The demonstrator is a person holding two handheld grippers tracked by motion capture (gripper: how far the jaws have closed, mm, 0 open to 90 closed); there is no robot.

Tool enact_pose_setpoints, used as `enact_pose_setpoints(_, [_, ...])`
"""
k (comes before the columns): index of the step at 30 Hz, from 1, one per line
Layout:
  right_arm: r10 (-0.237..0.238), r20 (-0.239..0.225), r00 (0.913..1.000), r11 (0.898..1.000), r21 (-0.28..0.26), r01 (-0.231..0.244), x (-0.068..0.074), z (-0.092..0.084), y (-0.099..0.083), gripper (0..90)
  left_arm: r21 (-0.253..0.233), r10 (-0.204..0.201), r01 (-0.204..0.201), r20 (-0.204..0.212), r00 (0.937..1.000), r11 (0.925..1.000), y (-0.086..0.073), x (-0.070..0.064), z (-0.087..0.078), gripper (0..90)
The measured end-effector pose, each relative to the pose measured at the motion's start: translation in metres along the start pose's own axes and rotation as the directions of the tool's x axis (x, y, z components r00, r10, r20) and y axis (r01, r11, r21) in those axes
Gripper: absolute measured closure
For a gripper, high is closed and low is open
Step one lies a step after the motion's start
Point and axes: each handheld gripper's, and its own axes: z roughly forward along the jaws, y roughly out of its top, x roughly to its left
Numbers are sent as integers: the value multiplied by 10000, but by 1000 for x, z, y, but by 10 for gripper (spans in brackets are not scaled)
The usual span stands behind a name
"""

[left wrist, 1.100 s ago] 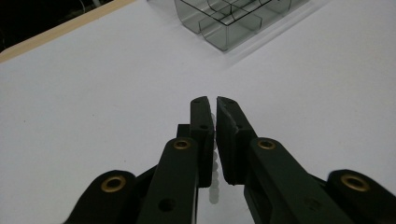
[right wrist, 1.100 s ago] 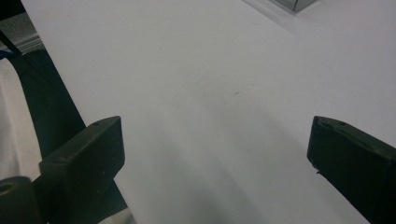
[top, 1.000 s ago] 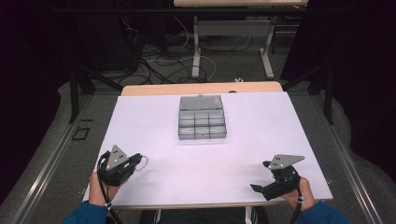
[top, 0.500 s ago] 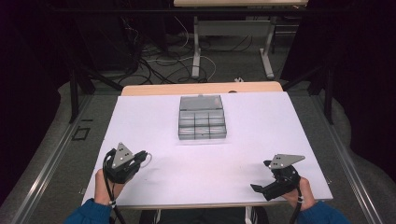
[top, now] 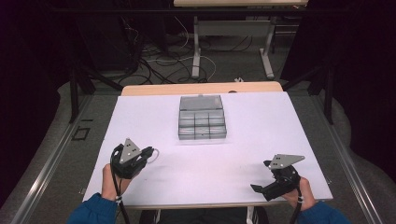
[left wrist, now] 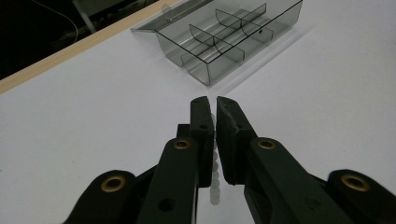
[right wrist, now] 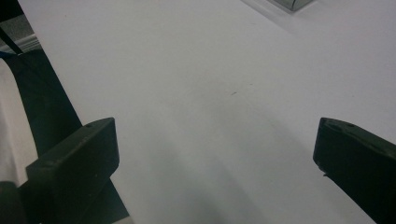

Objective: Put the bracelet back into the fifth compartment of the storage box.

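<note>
A clear grey compartment box [top: 202,116] sits open on the white table [top: 266,126], its lid folded back and its cells looking empty. My left gripper [top: 147,152] is at the near left, pointing toward the box [left wrist: 224,37]. In the left gripper view its jaws [left wrist: 210,100] are closed on a pale string of small beads [left wrist: 215,179]. That string shows as a white loop [top: 154,154] at the jaw tips in the high view. My right gripper [top: 262,181] rests at the near right edge, open, with bare table between its jaws [right wrist: 215,154].
A wooden strip [top: 201,88] runs along the table's far edge. Beyond it stand desk legs [top: 196,46] and floor cables [top: 154,65]. A corner of the box [right wrist: 292,3] shows at the top of the right gripper view. The table's near edge [right wrist: 70,107] lies just left of the right gripper's jaw.
My left gripper has moved a little right and forward toward the box, still closed on the bead string. The right gripper has stayed put.
</note>
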Motion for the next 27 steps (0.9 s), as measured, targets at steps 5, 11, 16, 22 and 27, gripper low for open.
enact_pose_setpoints(5, [1, 3, 10000, 10000, 15, -1, 0, 0, -1, 0, -77, 42, -41, 87, 10000, 10000, 5, -2, 5, 855])
enact_pose_setpoints(11, [36, -4, 10000, 10000, 30, -36, 0, 1, -1, 0, -114, 163, -160, 245, 9996, 9998, 11, -4, 12, 855])
enact_pose_setpoints(16, [60, -43, 10000, 9999, 144, -59, 0, 0, 0, 0, -134, 289, -283, 395, 9988, 9995, 15, -6, 17, 855])
enact_pose_setpoints(22, [-25, -28, 10000, 10000, 11, 25, -1, 1, -1, 1, -125, 349, -343, 556, 9978, 9993, 19, -7, 22, 855])
enact_pose_setpoints(27, [-26, 46, 10000, 10000, -39, 26, -1, 1, -1, 1, -201, 395, -382, 661, 9970, 9991, 23, -9, 27, 855])
